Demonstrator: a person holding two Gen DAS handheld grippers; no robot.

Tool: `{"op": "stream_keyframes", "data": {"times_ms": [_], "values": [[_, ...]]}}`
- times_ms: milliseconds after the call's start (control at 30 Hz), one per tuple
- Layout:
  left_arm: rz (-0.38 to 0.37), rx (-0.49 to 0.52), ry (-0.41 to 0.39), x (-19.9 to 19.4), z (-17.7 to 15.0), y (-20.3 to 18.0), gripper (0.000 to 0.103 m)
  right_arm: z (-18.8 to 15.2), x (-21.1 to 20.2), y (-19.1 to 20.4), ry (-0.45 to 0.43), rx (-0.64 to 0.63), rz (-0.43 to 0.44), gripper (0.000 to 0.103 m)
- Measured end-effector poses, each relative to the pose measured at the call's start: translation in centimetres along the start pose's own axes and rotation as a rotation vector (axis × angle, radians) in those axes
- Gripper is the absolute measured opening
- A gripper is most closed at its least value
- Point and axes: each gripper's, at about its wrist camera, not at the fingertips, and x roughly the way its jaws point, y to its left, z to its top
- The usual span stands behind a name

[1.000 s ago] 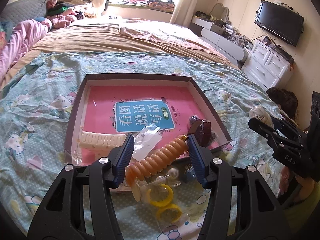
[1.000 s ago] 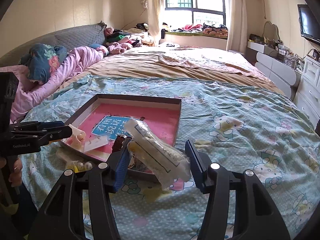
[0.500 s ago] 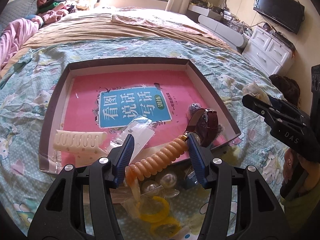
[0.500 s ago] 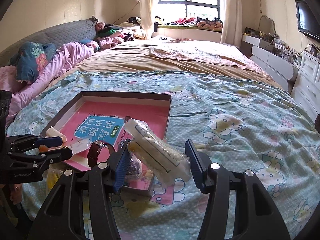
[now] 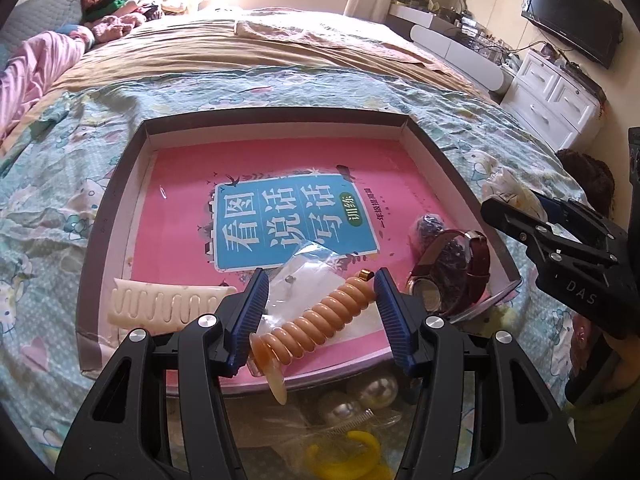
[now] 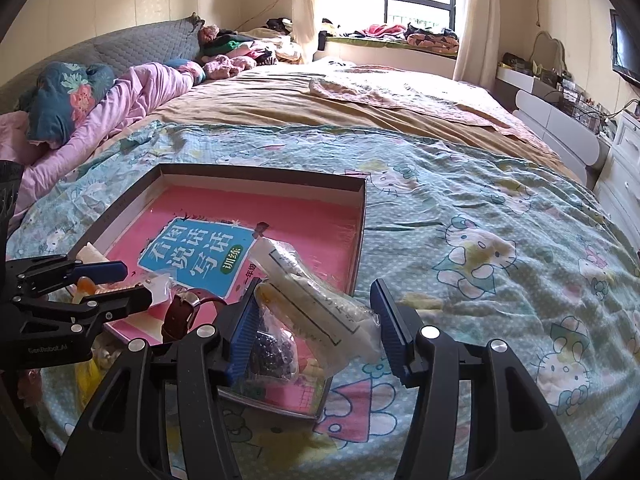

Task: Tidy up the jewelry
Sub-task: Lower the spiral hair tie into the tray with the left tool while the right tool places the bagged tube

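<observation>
An orange spiral hair tie spans the gap between the blue pads of the left gripper, wedged diagonally: its gold-capped end touches the right pad, its lower end sits against the left pad, so the jaws pinch it at a wide spread. It hangs over the near edge of the shallow box tray, above a clear plastic sleeve lying on the tray's pink book cover (the one with the blue title panel). Inside the tray, a cream comb-like hair clip lies at the near left, and a brown-strapped wristwatch stands on edge at the near right, just beside a small dark beaded piece. Outside the tray, under the gripper, lie pearl-like balls and yellow rings in plastic wrap.

The right gripper holds a clear bag of pale jewelry pieces across its jaws, which are spread wide with the bag lodged between the pads; the bag rests tilted, its far end over the tray's near right corner. A bag of dark beads sits just under it by the left pad. Everything rests on a cartoon-cat bedspread.
</observation>
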Motion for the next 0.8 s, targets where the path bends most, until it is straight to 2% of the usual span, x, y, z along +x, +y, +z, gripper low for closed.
{"op": "stream_keyframes", "data": {"times_ms": [400, 800], "values": [[0.054, -0.040, -0.013, 0.7, 0.2, 2.3, 0.047, 1.1, 3.0, 1.4, 0.024, -0.034, 0.005, 0.053], [0.053, -0.053, -0.017, 0.4, 0.2, 2.7, 0.047, 1.1, 3.6, 1.1, 0.056, 0.012, 0.044, 0.058]]}}
